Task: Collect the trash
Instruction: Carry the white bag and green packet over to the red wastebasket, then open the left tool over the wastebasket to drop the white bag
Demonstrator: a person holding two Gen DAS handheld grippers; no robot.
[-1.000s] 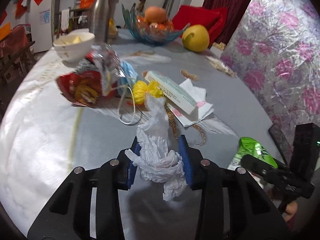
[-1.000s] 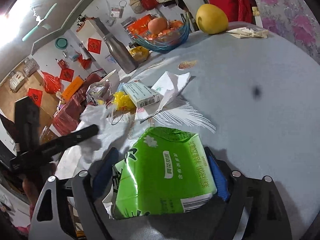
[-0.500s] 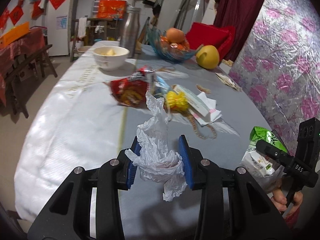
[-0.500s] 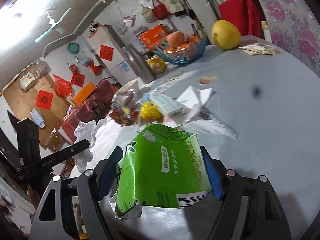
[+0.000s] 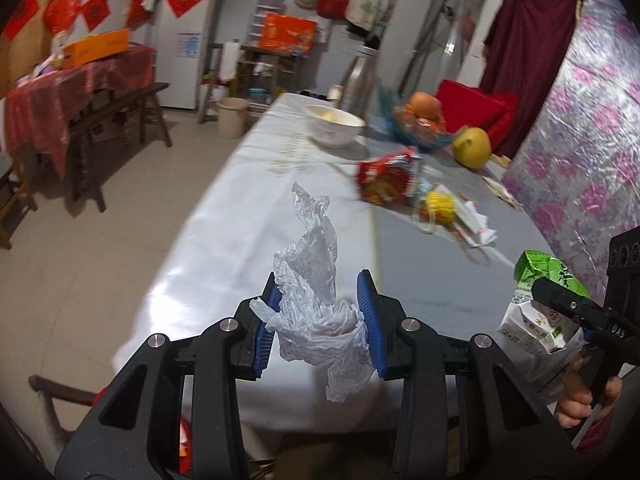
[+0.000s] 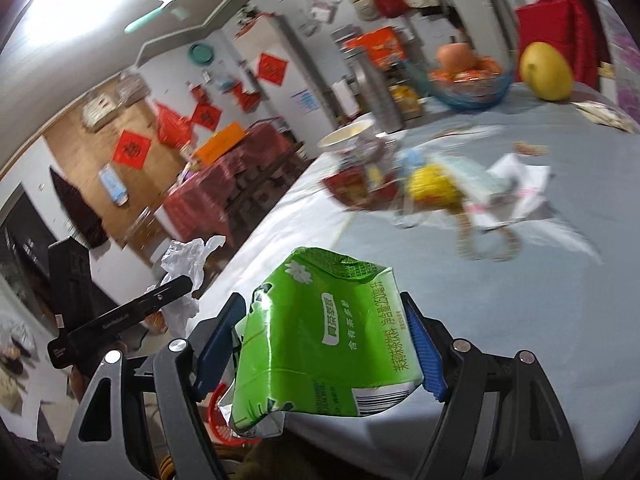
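Two pieces of trash ride clear of the counter (image 5: 208, 264): the left tongs (image 5: 318, 320) clench a crumpled plastic bag (image 5: 316, 300), the right tongs (image 6: 320, 344) a green drink carton (image 6: 324, 340), seemingly bound for a bin.

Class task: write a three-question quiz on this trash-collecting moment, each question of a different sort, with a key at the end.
1. True or false: the left tongs are shut on a crumpled plastic bag.
2. What do the right tongs hold? A) a red snack wrapper B) a green carton C) a white bowl
3. Fill in: on the table, the yellow fruit lies beside the blue glass ____ of fruit.

Key
1. True: both blue pads press on the bag.
2. B; the red snack wrapper and white bowl are on the table.
3. bowl
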